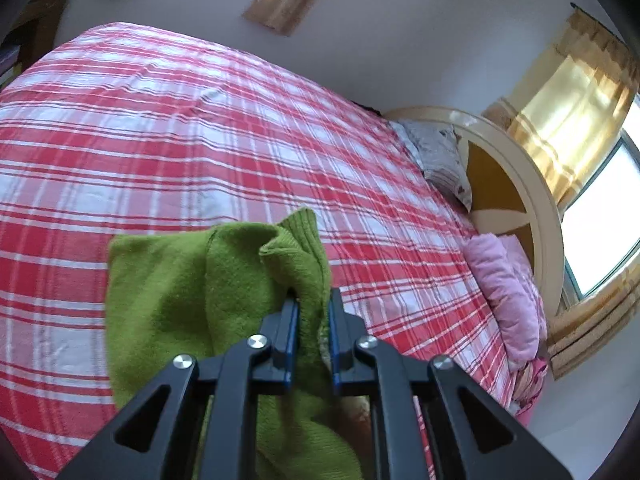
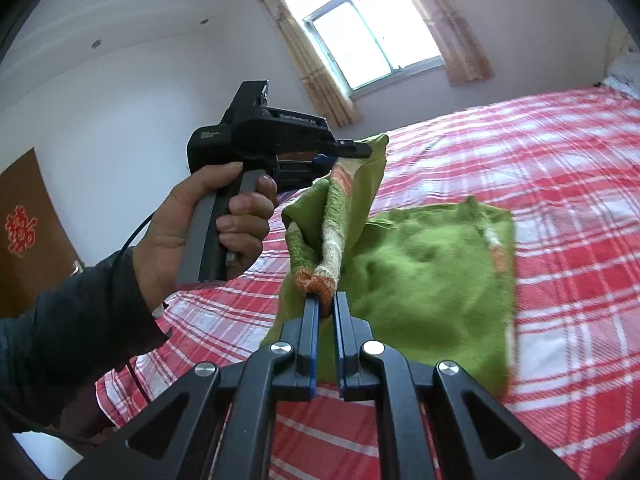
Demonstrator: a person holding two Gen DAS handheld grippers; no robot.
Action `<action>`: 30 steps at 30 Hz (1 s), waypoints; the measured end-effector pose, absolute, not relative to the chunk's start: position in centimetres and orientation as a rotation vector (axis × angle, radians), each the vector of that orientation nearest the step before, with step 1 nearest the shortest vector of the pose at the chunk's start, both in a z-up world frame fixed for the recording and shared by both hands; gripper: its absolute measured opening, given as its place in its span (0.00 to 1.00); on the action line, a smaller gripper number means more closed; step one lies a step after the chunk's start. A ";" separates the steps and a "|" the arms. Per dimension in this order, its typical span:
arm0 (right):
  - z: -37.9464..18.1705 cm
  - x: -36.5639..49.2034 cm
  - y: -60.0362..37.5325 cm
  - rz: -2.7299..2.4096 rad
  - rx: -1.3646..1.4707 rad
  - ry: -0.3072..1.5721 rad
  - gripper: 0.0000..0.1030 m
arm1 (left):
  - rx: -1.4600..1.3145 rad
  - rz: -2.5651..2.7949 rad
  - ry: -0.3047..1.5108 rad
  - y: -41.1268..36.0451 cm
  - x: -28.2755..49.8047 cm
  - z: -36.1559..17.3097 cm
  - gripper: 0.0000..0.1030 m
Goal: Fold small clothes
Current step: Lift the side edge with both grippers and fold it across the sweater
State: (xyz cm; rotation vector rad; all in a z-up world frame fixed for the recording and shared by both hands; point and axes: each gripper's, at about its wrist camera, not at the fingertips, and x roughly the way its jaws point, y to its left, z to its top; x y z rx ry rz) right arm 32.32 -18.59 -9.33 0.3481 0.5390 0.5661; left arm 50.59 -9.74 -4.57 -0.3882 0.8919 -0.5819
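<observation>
A small green knit sweater (image 1: pixel 168 288) with orange and white trim lies partly on the red plaid bedspread (image 1: pixel 200 128). My left gripper (image 1: pixel 314 300) is shut on a bunched green edge of it, lifted off the bed. In the right wrist view my right gripper (image 2: pixel 326 300) is shut on the orange-and-white cuff end, and the sweater (image 2: pixel 432 280) spreads flat to the right of it. The left gripper (image 2: pixel 366 151) shows there too, held by a hand (image 2: pixel 208 224), pinching the raised far edge of the sweater. The lifted strip of knit stretches between the two grippers.
The bedspread (image 2: pixel 560 184) covers a wide bed. A grey pillow (image 1: pixel 440 156) and a folded pink blanket (image 1: pixel 504 296) lie by the round cream headboard (image 1: pixel 532 200). Curtained windows (image 2: pixel 368 36) stand behind; a brown door (image 2: pixel 28 232) is at left.
</observation>
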 end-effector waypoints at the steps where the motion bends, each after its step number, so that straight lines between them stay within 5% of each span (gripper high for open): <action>1: -9.6 32.3 -19.2 0.556 0.358 0.543 0.06 | -0.382 -0.584 0.902 -10.3 50.8 -4.9 0.13; 22: -14.7 31.2 -26.0 0.420 0.534 0.635 0.04 | -0.243 -0.592 1.005 -19.3 52.0 -9.9 0.13; 30: -17.0 31.2 -27.4 0.367 0.617 0.702 0.00 | -0.165 -0.687 0.965 -20.3 49.6 -8.7 0.23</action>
